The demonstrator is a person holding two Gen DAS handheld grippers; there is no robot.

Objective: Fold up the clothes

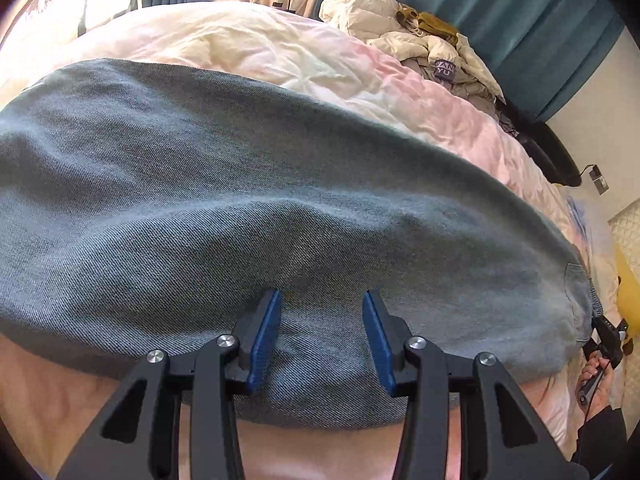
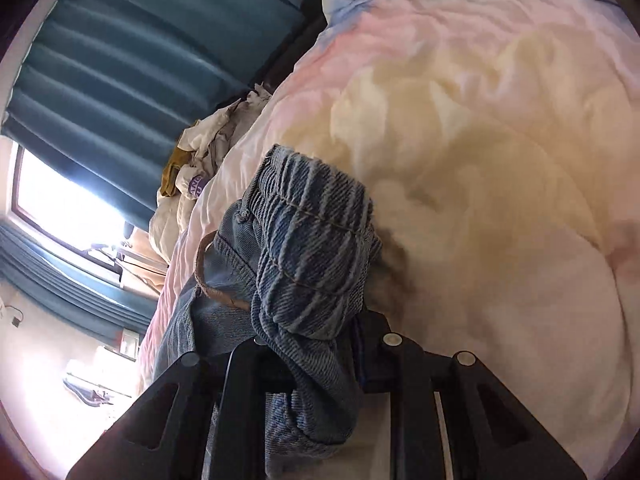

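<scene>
A pair of blue denim jeans [image 1: 240, 180] lies spread across the bed and fills most of the left wrist view. My left gripper [image 1: 322, 294] points down at the near part of the jeans. Its blue pads [image 1: 264, 332] stand apart, with flat denim under them and nothing pinched. In the right wrist view the gathered elastic waistband [image 2: 308, 232] bunches up out of my right gripper [image 2: 312, 332], which is shut on it. The denim hides the fingertips. A brown cord [image 2: 208, 280] hangs by the waistband. The right gripper [image 1: 608, 336] and the hand holding it show at the jeans' right end.
The bed carries a rumpled pink and cream duvet [image 2: 500, 160]. A heap of cream and mustard clothes [image 1: 440, 48] sits at its far edge. Teal curtains [image 2: 120, 60] and a bright window [image 2: 60, 200] stand behind. A yellow object [image 1: 626, 280] lies at the far right.
</scene>
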